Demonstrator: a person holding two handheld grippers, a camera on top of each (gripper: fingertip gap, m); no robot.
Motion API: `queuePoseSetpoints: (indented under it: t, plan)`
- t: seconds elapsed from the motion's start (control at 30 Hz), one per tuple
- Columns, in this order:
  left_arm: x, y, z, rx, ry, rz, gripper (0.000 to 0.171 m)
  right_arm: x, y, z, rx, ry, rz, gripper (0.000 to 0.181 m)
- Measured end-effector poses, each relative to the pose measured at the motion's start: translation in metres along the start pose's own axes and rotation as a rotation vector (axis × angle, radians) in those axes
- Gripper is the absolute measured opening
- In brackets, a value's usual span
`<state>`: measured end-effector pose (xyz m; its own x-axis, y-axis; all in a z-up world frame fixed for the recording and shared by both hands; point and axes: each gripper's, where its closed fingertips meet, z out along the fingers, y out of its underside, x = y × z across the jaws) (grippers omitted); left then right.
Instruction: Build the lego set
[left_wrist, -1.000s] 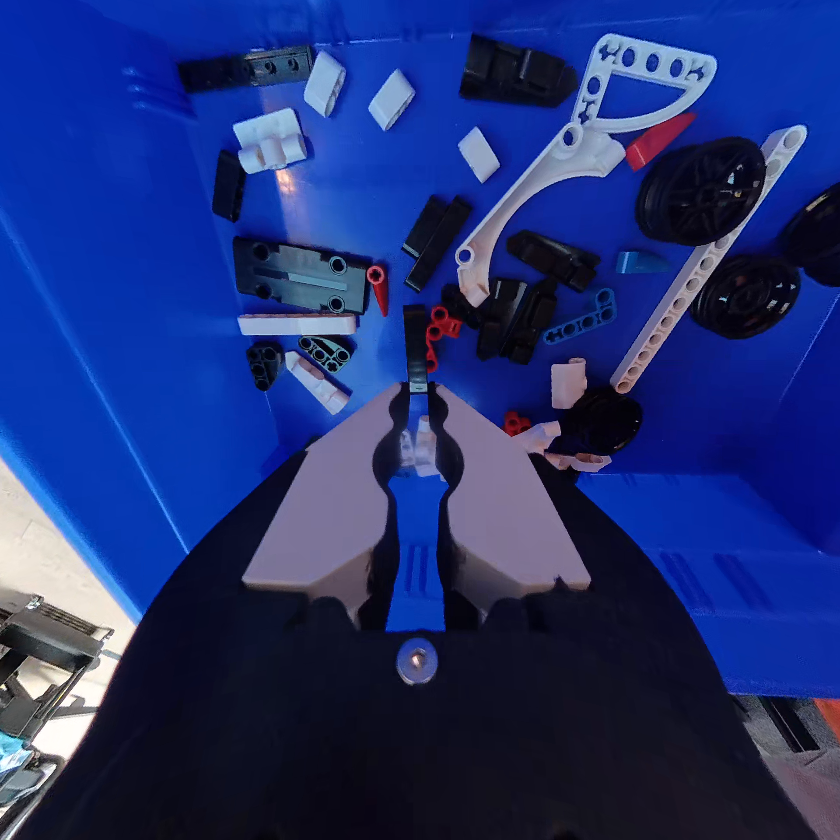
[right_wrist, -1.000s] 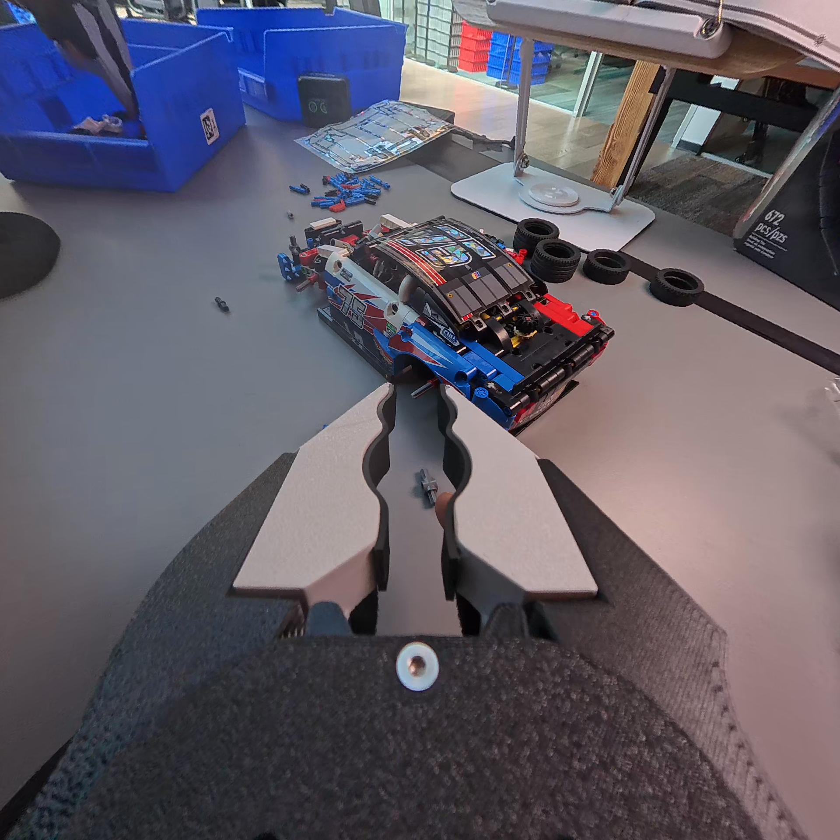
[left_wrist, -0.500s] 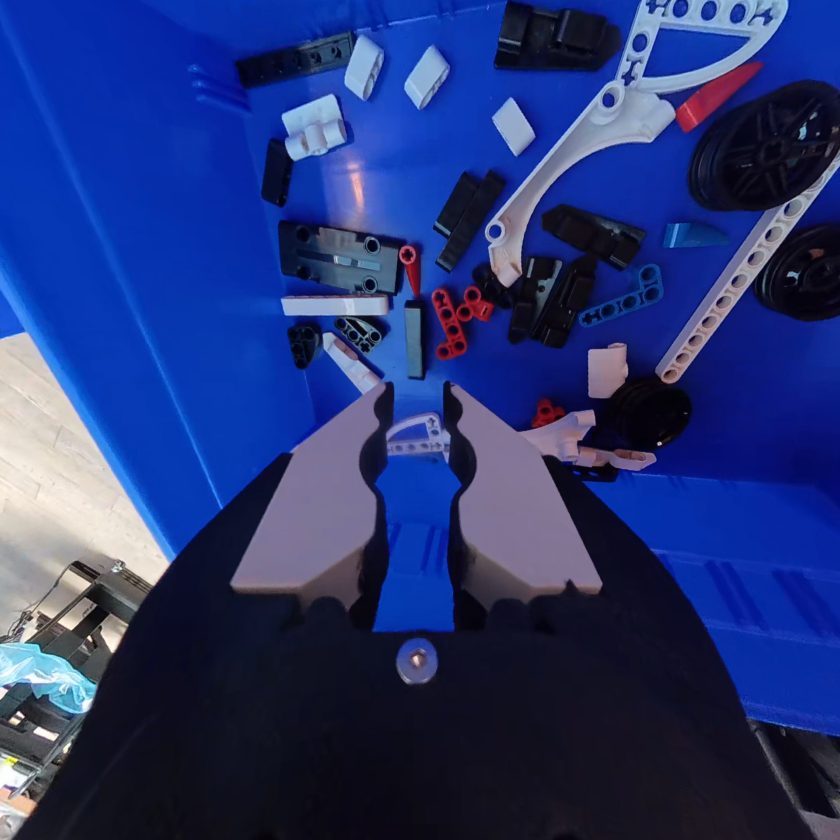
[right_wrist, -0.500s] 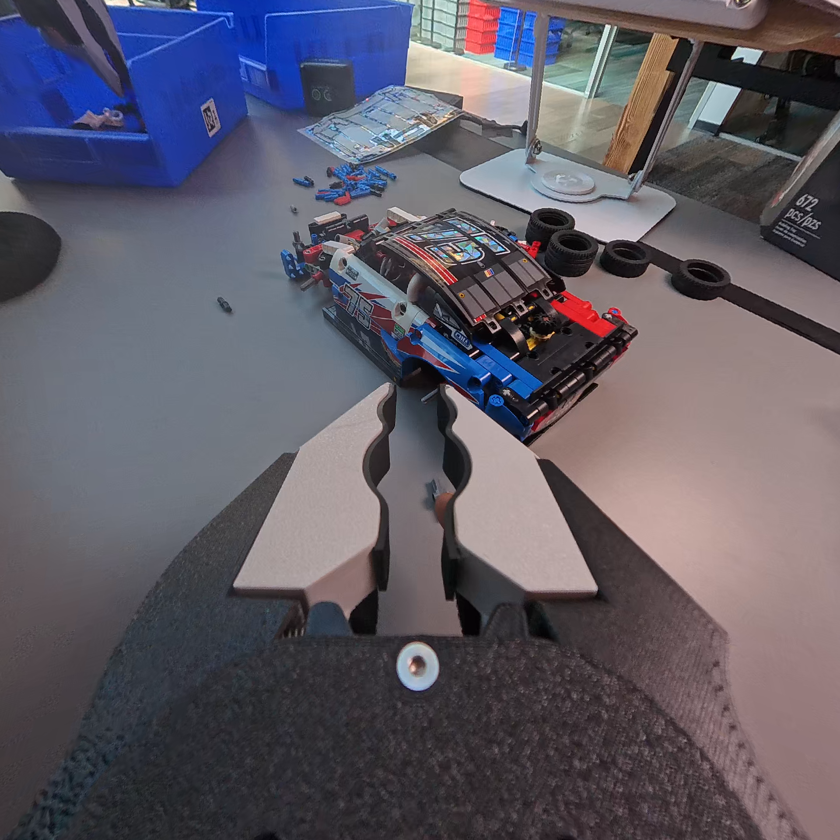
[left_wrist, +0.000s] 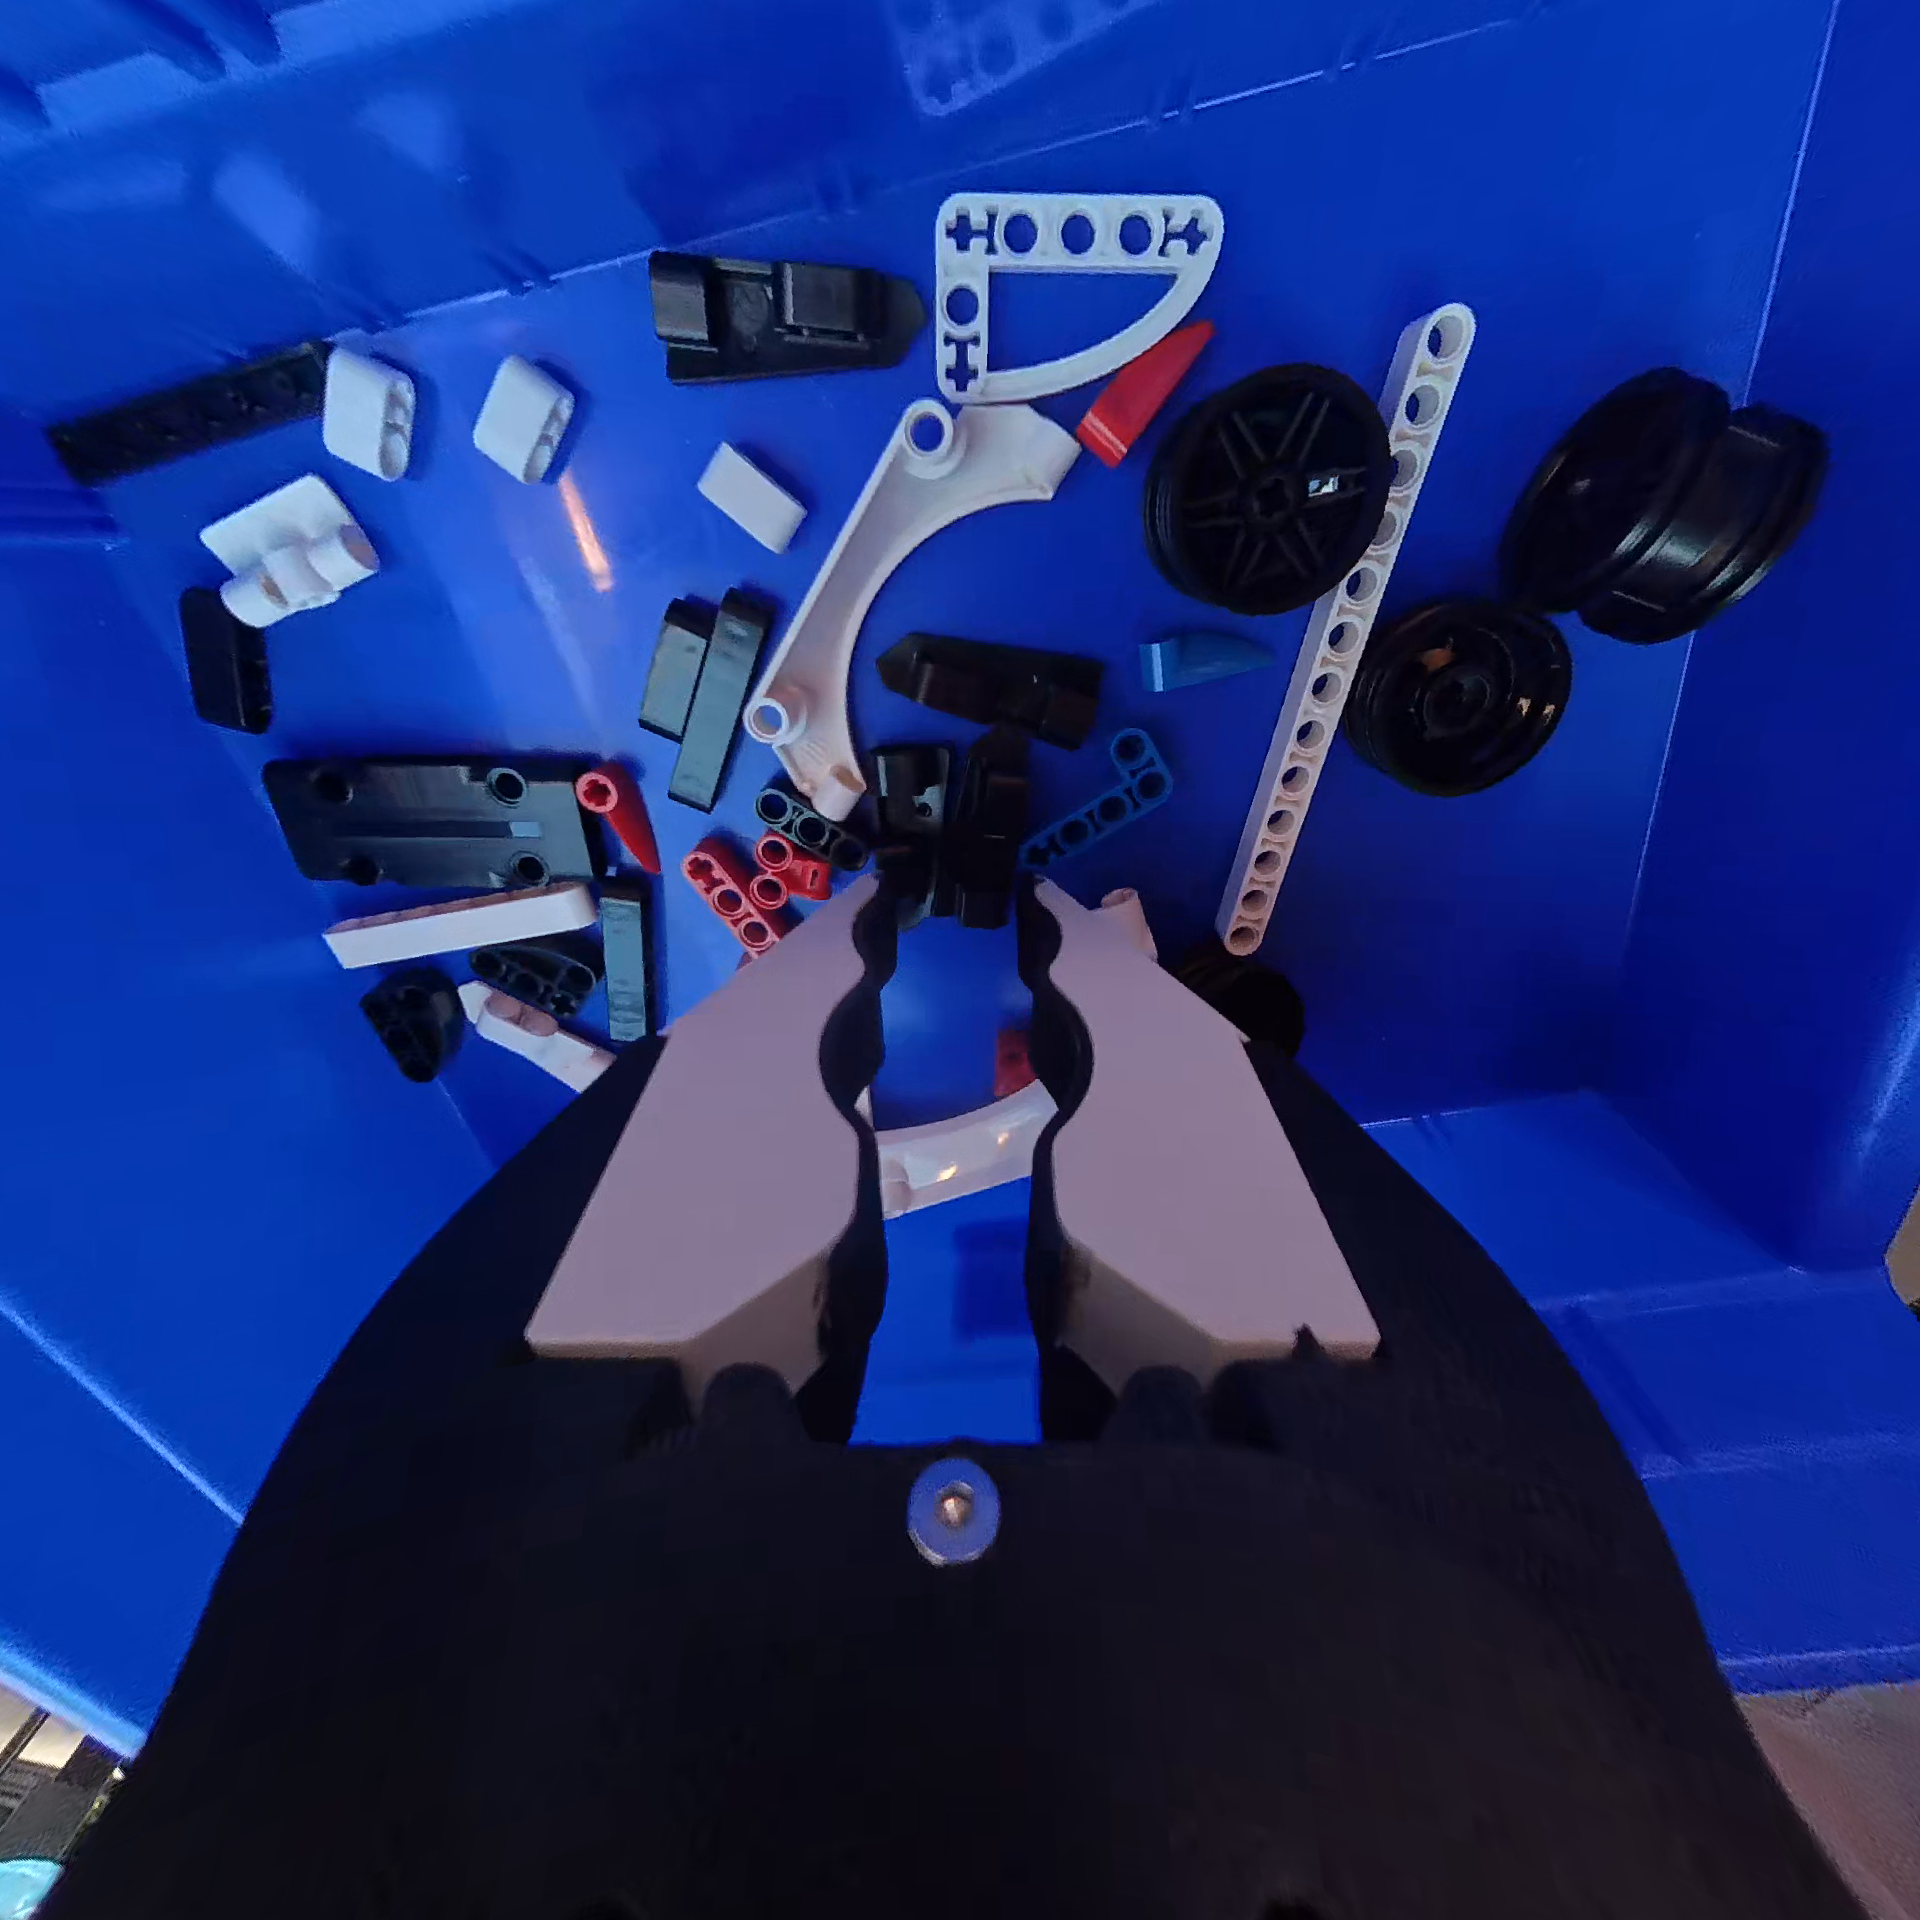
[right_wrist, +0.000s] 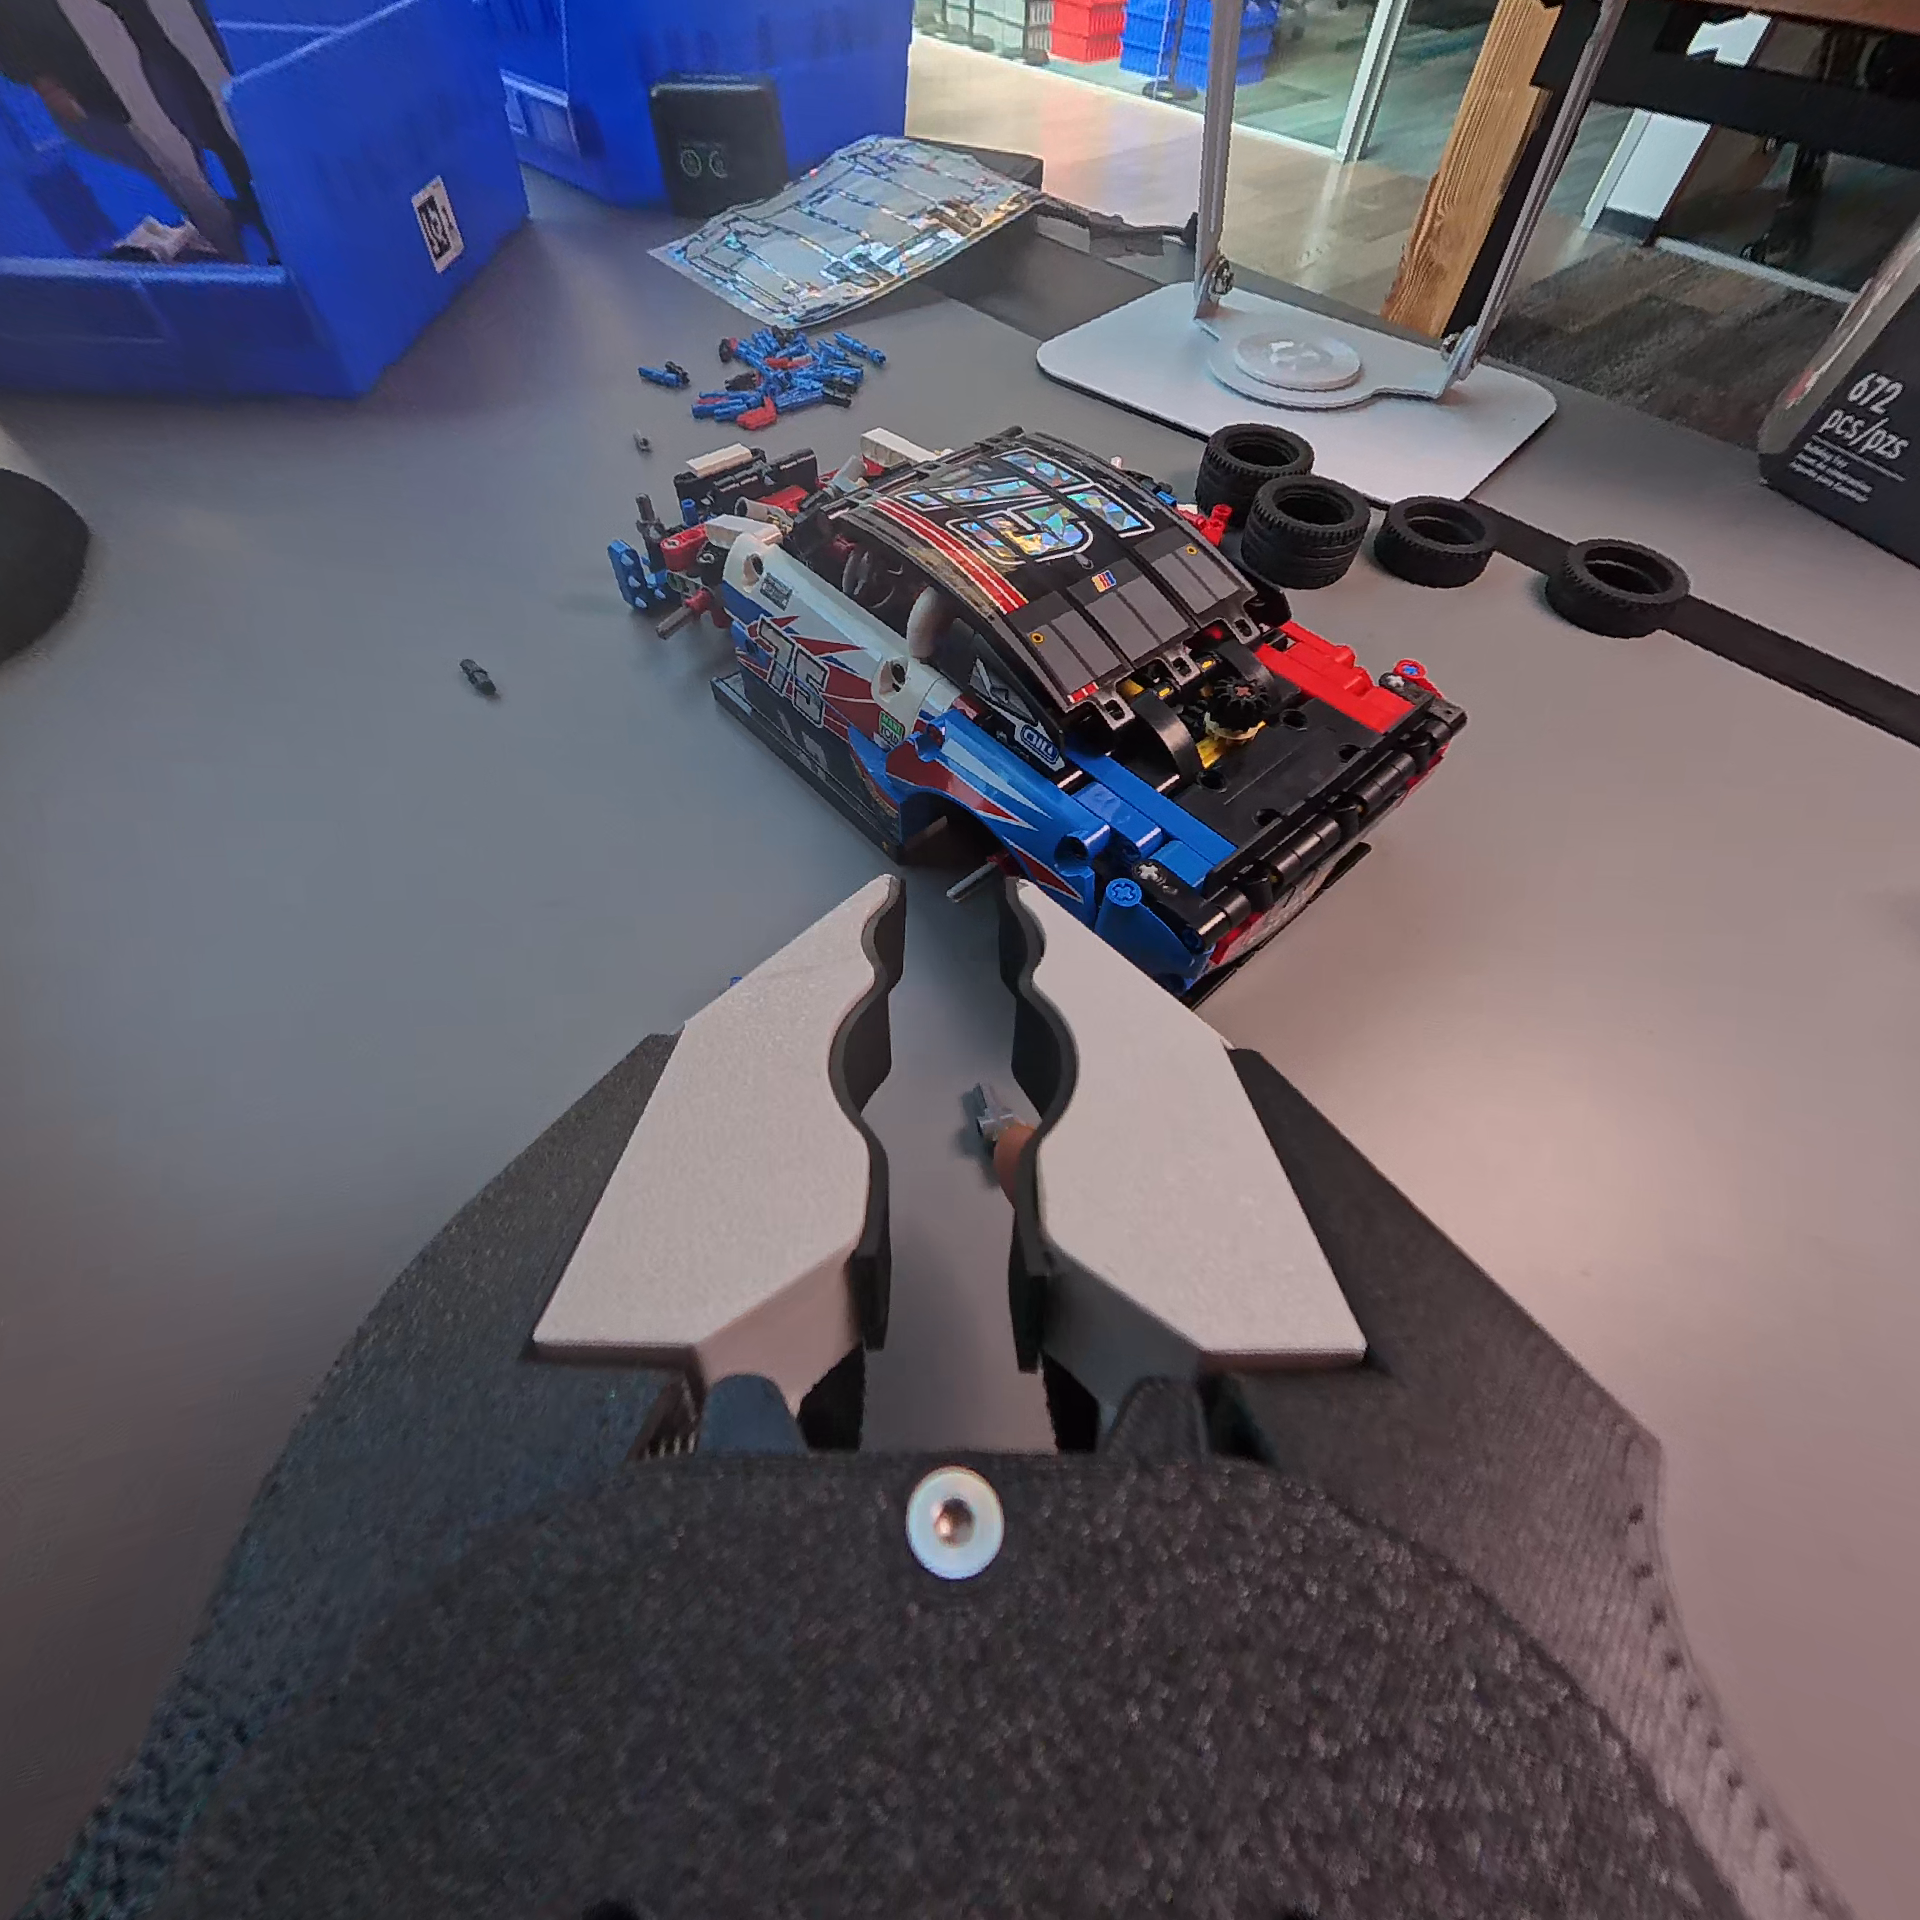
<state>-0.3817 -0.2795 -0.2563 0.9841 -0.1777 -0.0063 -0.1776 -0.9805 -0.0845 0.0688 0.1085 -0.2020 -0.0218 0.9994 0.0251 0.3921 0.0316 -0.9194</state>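
Observation:
My left gripper (left_wrist: 954, 902) is open and empty inside a blue bin (left_wrist: 312, 1143) of loose Lego parts. Its tips sit just short of a cluster of black pieces (left_wrist: 961, 821). A red beam (left_wrist: 732, 883) lies to their left and a blue angled beam (left_wrist: 1101, 810) to their right. A white arch piece (left_wrist: 956, 1143) lies under the fingers. My right gripper (right_wrist: 951, 896) is open and empty over the grey table (right_wrist: 312, 883), its tips just short of the part-built Lego car (right_wrist: 1039, 665). A small grey pin (right_wrist: 989, 1114) lies between its fingers.
The bin also holds black wheel hubs (left_wrist: 1262, 488), a long white beam (left_wrist: 1340, 634), a large white arch (left_wrist: 883, 592) and a black plate (left_wrist: 426, 821). On the table are several black tyres (right_wrist: 1304, 520), blue pins (right_wrist: 779, 374), a sticker sheet (right_wrist: 842, 229), a stand base (right_wrist: 1299, 364) and blue bins (right_wrist: 343, 229). Across from one pair of fingers to the other is roughly 60 cm. The left tips stand about 6 cm off the white arch piece (left_wrist: 956, 1143).
My left gripper opened, let go of a slim black piece, then moved right and deeper into the bin toward the black cluster. My right gripper drifted slightly toward the car, still open.

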Motion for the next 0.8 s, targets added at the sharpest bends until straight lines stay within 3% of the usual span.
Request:
queuePoseSetpoints:
  t: [0.17, 0.27, 0.4, 0.53, 0.8]
  plan:
    - [-0.01, 0.006, 0.0, -0.035, -0.044, 0.012, 0.0, 0.001, 0.002, 0.002, -0.009, 0.004, 0.005, 0.015]
    - [-0.021, 0.015, -0.001, -0.072, -0.096, -0.006, 0.0, 0.002, 0.002, 0.002, -0.012, 0.006, 0.006, 0.015]
    - [-0.053, 0.041, -0.011, -0.184, -0.276, -0.042, 0.0, 0.003, 0.003, 0.003, -0.014, 0.01, 0.009, 0.015]
    - [-0.066, 0.04, -0.024, -0.136, -0.37, -0.091, 0.017, 0.004, 0.003, 0.004, -0.017, 0.011, 0.01, 0.015]
    - [-0.07, 0.033, -0.05, -0.003, -0.424, -0.137, 0.022, 0.003, 0.004, 0.006, -0.024, 0.01, 0.012, 0.015]
